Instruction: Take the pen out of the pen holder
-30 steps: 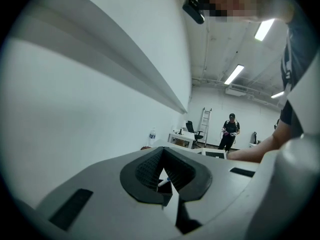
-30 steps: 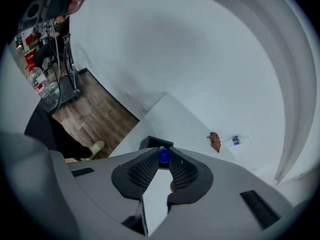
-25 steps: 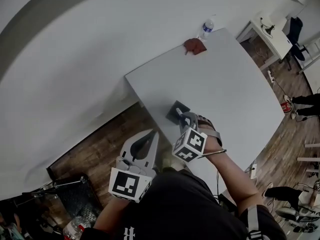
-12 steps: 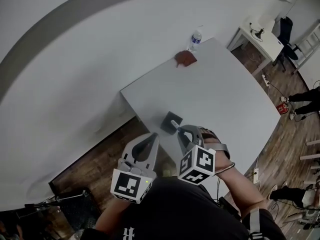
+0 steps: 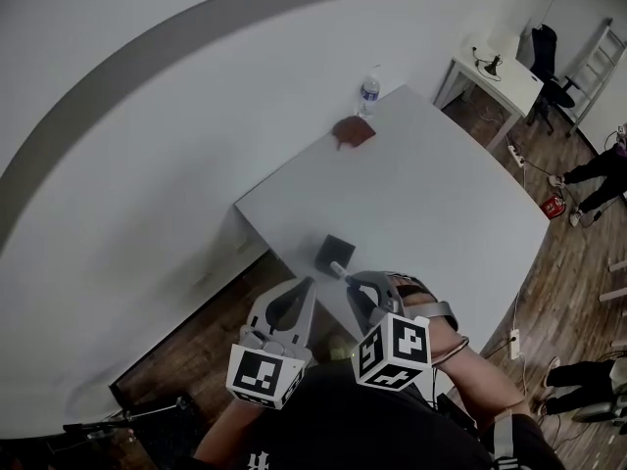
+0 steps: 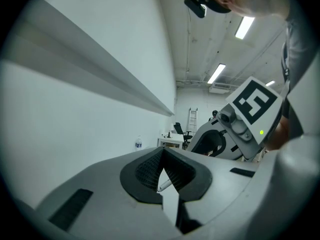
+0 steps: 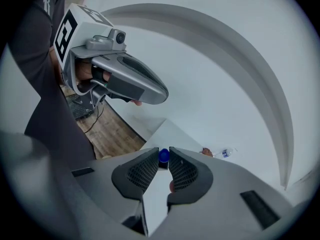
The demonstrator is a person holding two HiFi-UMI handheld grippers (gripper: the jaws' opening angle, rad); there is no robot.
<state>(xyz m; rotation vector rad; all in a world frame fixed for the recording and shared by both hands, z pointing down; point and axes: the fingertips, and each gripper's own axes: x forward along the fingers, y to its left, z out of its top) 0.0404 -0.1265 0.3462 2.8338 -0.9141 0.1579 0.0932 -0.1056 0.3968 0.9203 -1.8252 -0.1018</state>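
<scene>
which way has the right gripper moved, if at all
Yes: the right gripper, holding the pen, pulled back toward the person, off the pen holder.

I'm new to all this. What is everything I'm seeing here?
table: one, white, middle of the room
pen holder: one, dark, square, near the table's near corner
pen: one, white with a blue end, at the pen holder
water bottle: one, clear, table's far corner
brown object: one, beside the bottle; too small to identify
desk: one, white, far right
office chair: one, dark, by the desk
ladder: one, pale, far right
left gripper: one, grey, jaws together, empty
right gripper: one, grey, jaws shut on the pen
</scene>
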